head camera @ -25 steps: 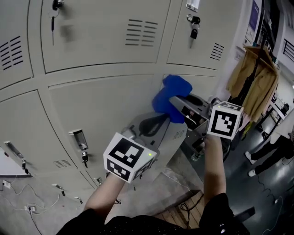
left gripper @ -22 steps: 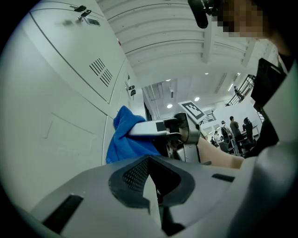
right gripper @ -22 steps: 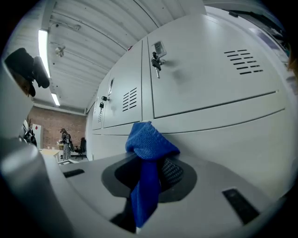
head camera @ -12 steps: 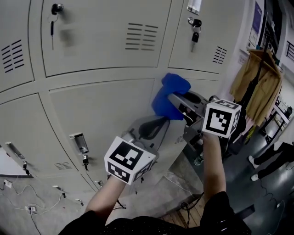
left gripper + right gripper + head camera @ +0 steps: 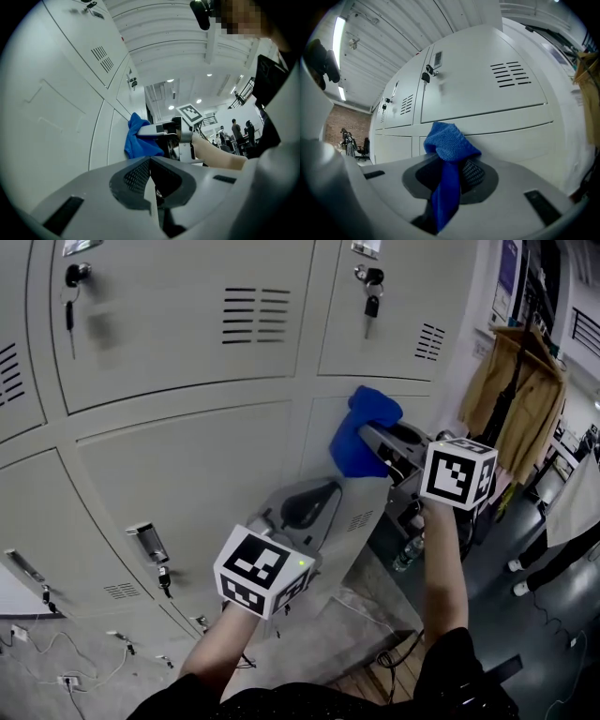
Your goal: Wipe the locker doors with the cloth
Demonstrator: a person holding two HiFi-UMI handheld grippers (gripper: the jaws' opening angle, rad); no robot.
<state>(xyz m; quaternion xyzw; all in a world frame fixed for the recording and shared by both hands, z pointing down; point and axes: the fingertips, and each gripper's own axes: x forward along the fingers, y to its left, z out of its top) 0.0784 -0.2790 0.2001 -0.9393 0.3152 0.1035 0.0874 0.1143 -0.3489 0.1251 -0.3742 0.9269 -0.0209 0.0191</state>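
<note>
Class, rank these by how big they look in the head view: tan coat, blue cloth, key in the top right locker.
1. tan coat
2. blue cloth
3. key
The coat hangs farther away, so this ranks apparent size only.

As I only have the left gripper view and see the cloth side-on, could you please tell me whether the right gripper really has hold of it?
Observer: Yes. In its own view the right gripper has its jaws shut on the blue cloth, a bunch past the tips and a tail trailing back between them.
Operator: Thanks. Which door is it at?
Observer: The head view puts it at the top of a middle-row door, apparently touching.
Operator: Anything nearby to avoid?
Observer: Only keys, hanging on the upper door.
</note>
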